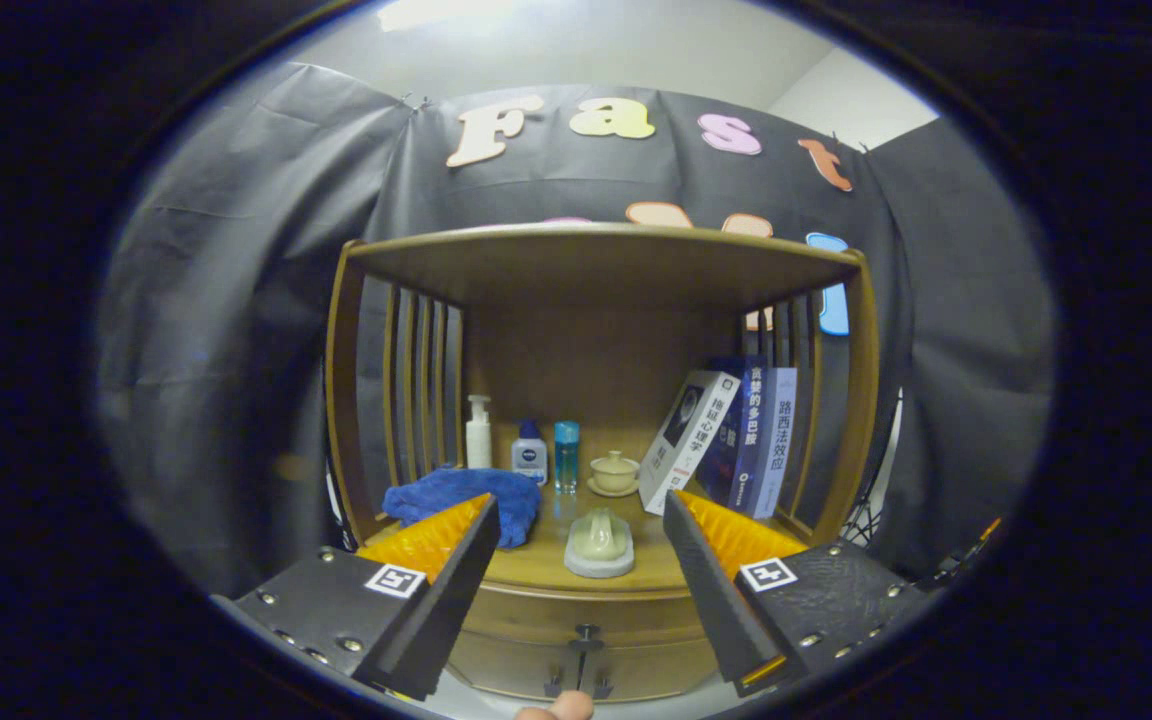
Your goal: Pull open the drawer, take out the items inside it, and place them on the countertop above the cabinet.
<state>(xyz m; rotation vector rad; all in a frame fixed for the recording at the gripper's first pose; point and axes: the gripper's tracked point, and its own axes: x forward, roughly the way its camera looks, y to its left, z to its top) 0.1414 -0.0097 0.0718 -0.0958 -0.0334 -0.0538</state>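
Wooden drawer (576, 665) shut; gripper (576, 515) jaws wide, empty.

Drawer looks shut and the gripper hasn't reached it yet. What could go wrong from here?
The gripper is open, with the small drawer handle low between its fingers; a narrow handle like that could slip out of the grip. The countertop already holds a blue cloth, bottles and a small dish near its front edge, so items placed there may knock something off.
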